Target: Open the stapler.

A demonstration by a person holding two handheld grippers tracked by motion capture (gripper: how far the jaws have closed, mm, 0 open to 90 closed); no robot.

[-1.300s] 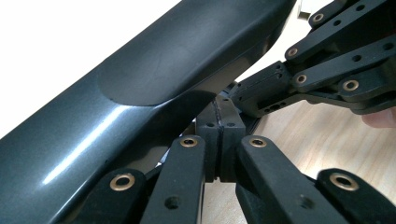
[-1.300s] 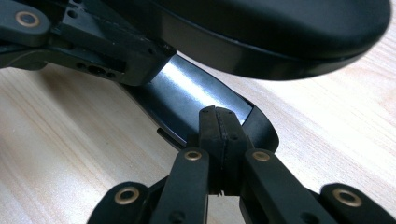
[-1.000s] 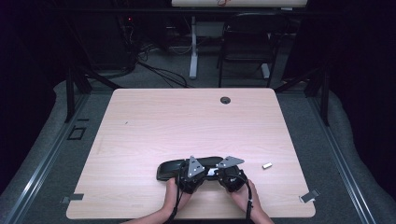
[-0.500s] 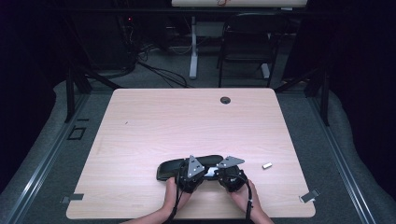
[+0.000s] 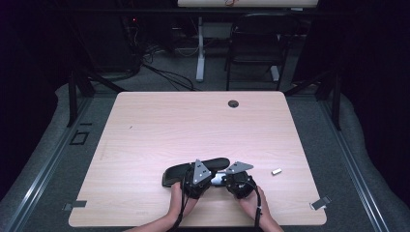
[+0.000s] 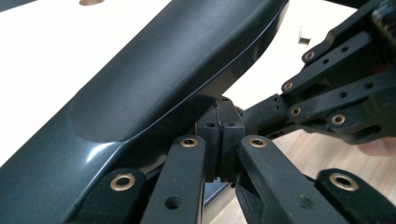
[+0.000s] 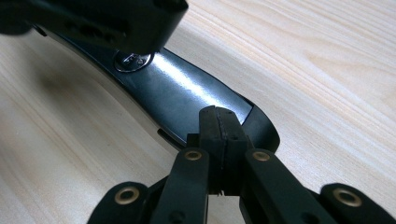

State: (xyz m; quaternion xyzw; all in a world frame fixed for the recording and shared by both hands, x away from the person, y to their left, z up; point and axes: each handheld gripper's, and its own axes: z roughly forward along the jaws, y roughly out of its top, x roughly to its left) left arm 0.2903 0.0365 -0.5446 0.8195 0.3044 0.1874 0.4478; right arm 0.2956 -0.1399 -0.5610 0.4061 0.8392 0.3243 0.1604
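A long, curved black object [image 5: 193,170] lies on the wooden table [image 5: 193,125] near its front edge. Both hands hold grippers just in front of it, tips turned toward each other. My left gripper [image 5: 212,180] is shut, its pads together [image 6: 220,135] under the object's matte black body [image 6: 154,79]. My right gripper [image 5: 224,180] is shut too, pads together [image 7: 219,135] against the rounded end of a glossy black part [image 7: 187,95] that carries a silver rivet [image 7: 133,60]. Nothing shows between either pair of pads. The right gripper's linkage [image 6: 341,93] reaches in from the right in the left gripper view.
A small pale metal piece [image 5: 276,171] lies on the table to the right of the grippers, also seen as a small piece [image 6: 305,35] far off. A round cable hole [image 5: 233,103] sits near the table's far edge. A chair [image 5: 254,43] and cables stand beyond.
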